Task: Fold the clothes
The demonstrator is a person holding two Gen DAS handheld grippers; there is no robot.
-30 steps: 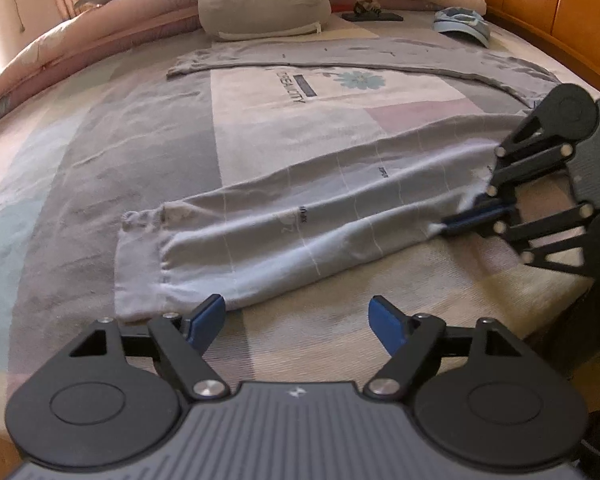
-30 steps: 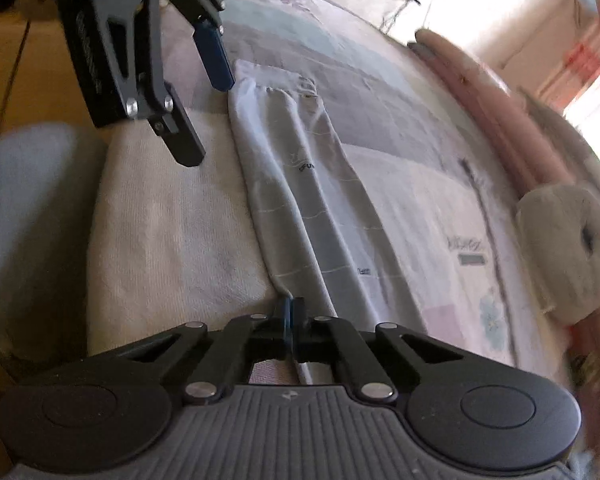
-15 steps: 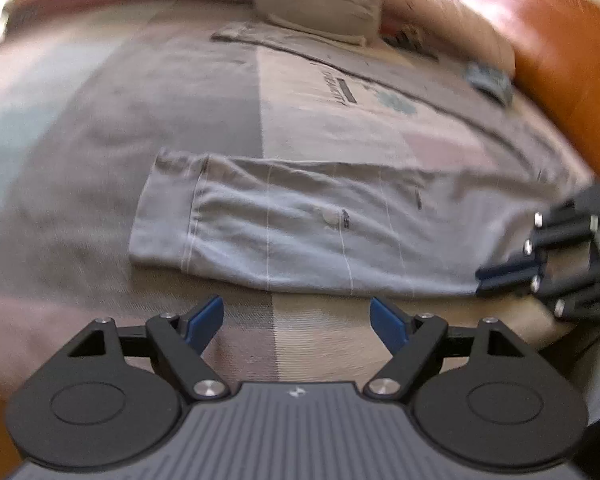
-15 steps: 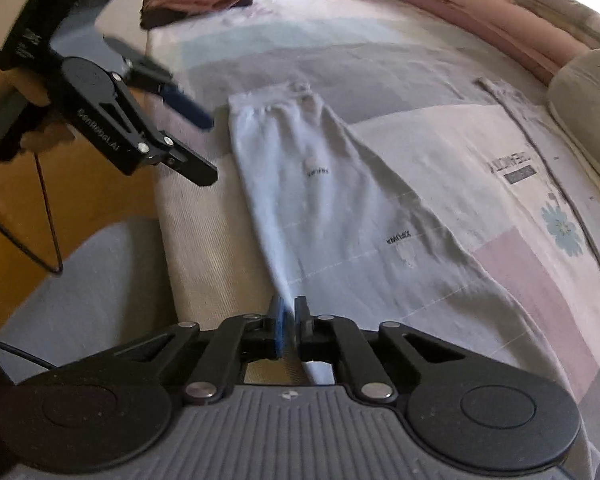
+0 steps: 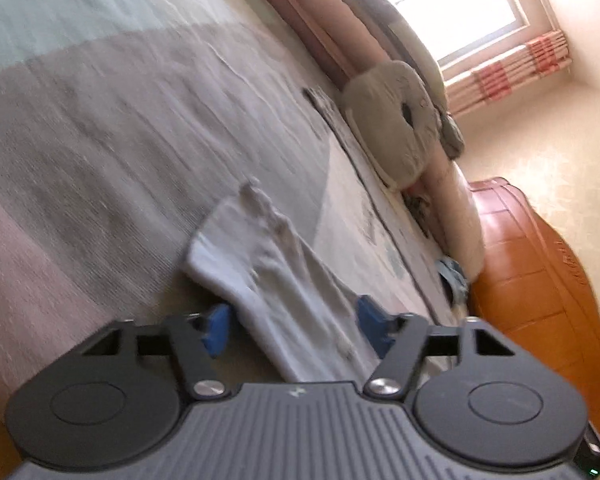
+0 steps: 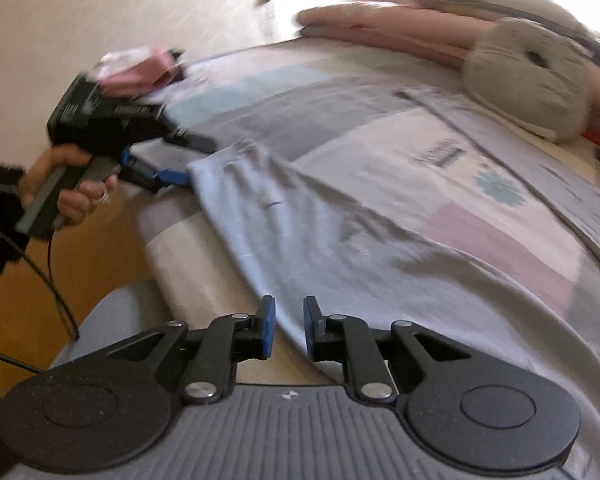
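Across the near edge of the bed (image 6: 188,288), which carries a patchwork cover of grey, pale blue, pink and cream, a long, light grey folded garment (image 6: 300,240) lies flat, running from its gathered cuff end at the left towards the right. Left gripper (image 5: 292,324): the blue-padded fingers (image 5: 216,328) stand moderately wide on either side of the cuff end and have just been closing; the cloth lies between them, but the pads are not pressing on it. A hand (image 6: 72,184) with a dark fuzzy sleeve holds this gripper beside the bed's left edge. Right gripper (image 6: 288,328): the fingers (image 6: 266,326) show a narrow gap and have just been opening; the garment's near edge lies in that gap, unclamped. A grey round plush cushion (image 6: 532,76) rests at the far side of the bed against long pink bolsters (image 6: 380,28). An orange wooden bed frame (image 5: 540,280) borders the mattress. Both views are motion-blurred.
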